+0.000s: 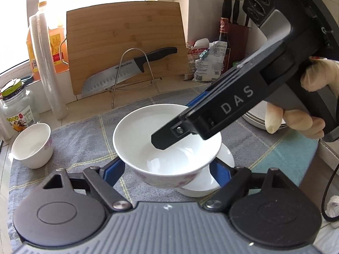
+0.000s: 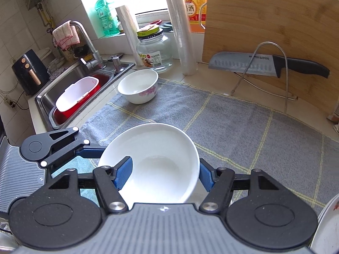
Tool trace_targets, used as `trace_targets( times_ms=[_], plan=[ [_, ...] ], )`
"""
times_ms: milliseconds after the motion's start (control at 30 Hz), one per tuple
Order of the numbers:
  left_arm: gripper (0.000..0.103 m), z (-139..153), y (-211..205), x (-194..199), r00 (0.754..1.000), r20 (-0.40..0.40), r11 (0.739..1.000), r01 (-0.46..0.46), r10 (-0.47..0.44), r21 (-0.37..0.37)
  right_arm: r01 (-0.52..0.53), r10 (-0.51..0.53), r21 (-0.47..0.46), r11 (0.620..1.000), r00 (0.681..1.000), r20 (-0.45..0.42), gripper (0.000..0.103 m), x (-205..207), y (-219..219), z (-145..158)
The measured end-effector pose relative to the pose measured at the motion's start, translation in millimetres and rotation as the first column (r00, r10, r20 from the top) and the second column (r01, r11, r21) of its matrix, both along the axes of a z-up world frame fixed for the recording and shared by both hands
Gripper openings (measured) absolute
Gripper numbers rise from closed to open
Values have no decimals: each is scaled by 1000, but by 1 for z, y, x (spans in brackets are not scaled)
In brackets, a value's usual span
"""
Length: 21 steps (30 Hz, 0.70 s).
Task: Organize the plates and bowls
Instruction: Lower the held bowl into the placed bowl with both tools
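Note:
A white bowl with pink flowers (image 1: 167,144) (image 2: 156,163) hangs tilted above the grey checked towel (image 1: 84,139). My right gripper (image 2: 164,176) is shut on its rim wall, with one pad (image 2: 124,173) inside the bowl and the other outside; it reaches in from the right (image 1: 211,114) in the left wrist view. My left gripper (image 1: 167,170) has its blue pads (image 1: 115,170) against both sides of the bowl's lower wall. Under that bowl, a second plain white bowl (image 1: 203,183) is mostly hidden. A smaller flowered bowl (image 1: 31,146) (image 2: 137,85) stands apart at the towel's edge.
A bamboo cutting board (image 1: 125,42) and a large knife (image 1: 118,72) on a wire stand line the back. A glass jar (image 2: 154,50) and a cup stack (image 2: 182,31) stand near the small bowl. The sink (image 2: 76,97) holds a red tub. Plates (image 1: 254,116) sit at the right.

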State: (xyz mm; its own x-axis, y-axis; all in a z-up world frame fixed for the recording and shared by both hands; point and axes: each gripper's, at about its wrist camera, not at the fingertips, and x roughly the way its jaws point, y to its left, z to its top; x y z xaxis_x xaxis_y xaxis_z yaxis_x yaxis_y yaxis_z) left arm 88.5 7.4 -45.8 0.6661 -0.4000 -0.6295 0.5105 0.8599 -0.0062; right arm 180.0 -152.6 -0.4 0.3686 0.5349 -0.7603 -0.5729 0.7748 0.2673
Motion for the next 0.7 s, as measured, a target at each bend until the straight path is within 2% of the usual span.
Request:
trace_targets(
  times_ms=[400, 700],
  plan=[
    [86, -5, -22, 3, 996, -1, 996, 93, -93, 2, 94, -94, -11, 996, 995, -21, 72, -6, -28, -8],
    [86, -19, -32, 8, 991, -50, 992, 126, -126, 4, 125, -126, -27, 992, 991, -47, 72, -8, -38, -20]
  ],
)
